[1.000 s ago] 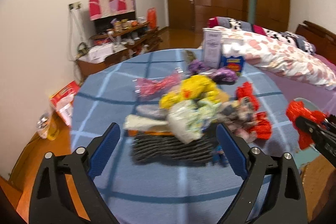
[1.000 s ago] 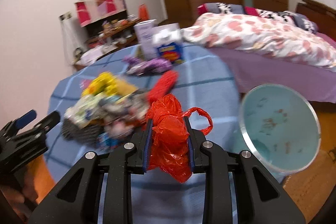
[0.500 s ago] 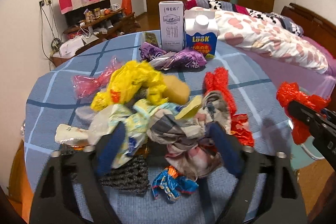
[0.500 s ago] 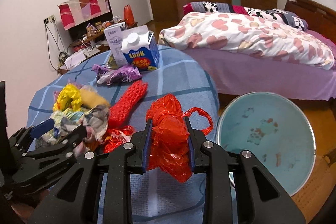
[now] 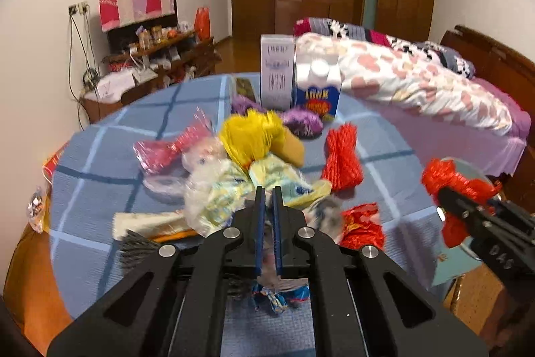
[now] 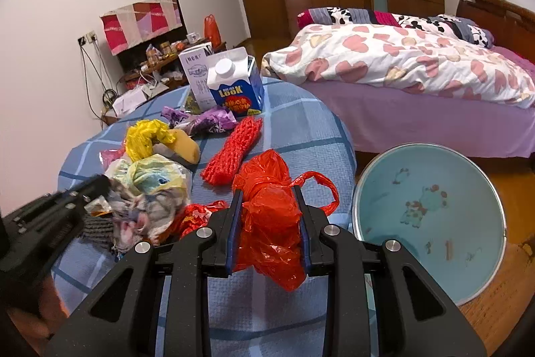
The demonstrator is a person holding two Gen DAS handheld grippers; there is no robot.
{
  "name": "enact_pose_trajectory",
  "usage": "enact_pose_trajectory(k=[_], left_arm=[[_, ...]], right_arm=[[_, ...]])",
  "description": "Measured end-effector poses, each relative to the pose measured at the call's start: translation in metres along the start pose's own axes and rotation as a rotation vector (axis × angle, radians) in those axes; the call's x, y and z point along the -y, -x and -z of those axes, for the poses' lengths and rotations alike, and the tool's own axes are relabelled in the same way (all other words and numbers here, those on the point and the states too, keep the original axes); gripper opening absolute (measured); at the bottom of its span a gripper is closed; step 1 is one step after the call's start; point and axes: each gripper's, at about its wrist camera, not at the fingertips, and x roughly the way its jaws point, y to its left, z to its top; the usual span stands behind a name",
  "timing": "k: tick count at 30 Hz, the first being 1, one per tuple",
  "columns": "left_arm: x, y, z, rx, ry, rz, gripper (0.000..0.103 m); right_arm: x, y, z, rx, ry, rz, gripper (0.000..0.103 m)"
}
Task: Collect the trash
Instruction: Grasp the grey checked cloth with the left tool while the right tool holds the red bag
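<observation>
In the left wrist view, your left gripper (image 5: 267,199) has just snapped its jaws nearly together over the trash heap (image 5: 234,179) on the blue checked table (image 5: 107,156); a thin fold of crumpled grey-and-pink wrapper (image 5: 267,231) sits pinched between the blue pads. Beyond the tips lie a yellow bag (image 5: 249,132), a pink cellophane wrapper (image 5: 164,149) and a red mesh net (image 5: 342,156). Two cartons, a white milk box (image 5: 277,76) and a blue carton (image 5: 317,89), stand upright at the far edge. At right, your right gripper (image 5: 448,193) shows, carrying red plastic.

In the right wrist view, your right gripper (image 6: 267,189) is part-way closed, its pads pressed on both sides of a bunched red plastic bag (image 6: 267,213), one handle loop hanging free to the right. It hangs over the table's near edge. Just right of it, off the table, sits a pale blue basin (image 6: 431,216). Your left gripper (image 6: 90,186) noses into the heap at left.
</observation>
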Motion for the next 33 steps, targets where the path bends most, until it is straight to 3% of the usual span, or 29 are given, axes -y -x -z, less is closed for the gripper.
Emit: enact_pose_trajectory(k=[8,12,13,15,17,20,22,24,27,33], left_arm=[[-0.009,0.022,-0.004,0.032,-0.003,0.002,0.003],[-0.013,0.017,0.008,-0.009,-0.017,0.008,0.006],[-0.015,0.013,0.014,-0.030,-0.013,0.014,0.010],[-0.018,0.007,0.026,-0.065,-0.013,0.005,0.044],[-0.019,0.002,0.032,-0.078,-0.005,-0.006,0.053],[-0.019,-0.009,0.034,-0.093,0.003,0.008,0.053],[-0.013,-0.020,0.035,-0.102,-0.026,0.005,0.047],[-0.012,-0.032,0.038,-0.134,-0.022,0.009,0.023],[-0.017,-0.038,0.041,-0.138,0.003,0.013,0.008],[-0.026,-0.008,0.025,-0.045,0.024,0.016,0.005]], right_arm=[[0.001,0.012,0.001,0.018,-0.001,-0.002,0.029],[0.002,0.013,0.004,0.009,-0.012,-0.007,0.029],[0.002,0.013,0.005,0.008,-0.013,-0.008,0.029],[0.001,0.010,0.006,0.000,-0.013,-0.013,0.029],[-0.002,0.008,0.006,-0.009,-0.010,-0.017,0.029],[-0.006,0.006,0.007,-0.015,-0.005,-0.025,0.029],[-0.009,0.007,0.008,-0.015,0.000,-0.027,0.029],[-0.011,0.008,0.008,-0.016,0.004,-0.026,0.029],[-0.010,0.010,0.009,-0.011,0.006,-0.022,0.029],[-0.003,0.018,0.008,0.013,-0.015,-0.020,0.029]])
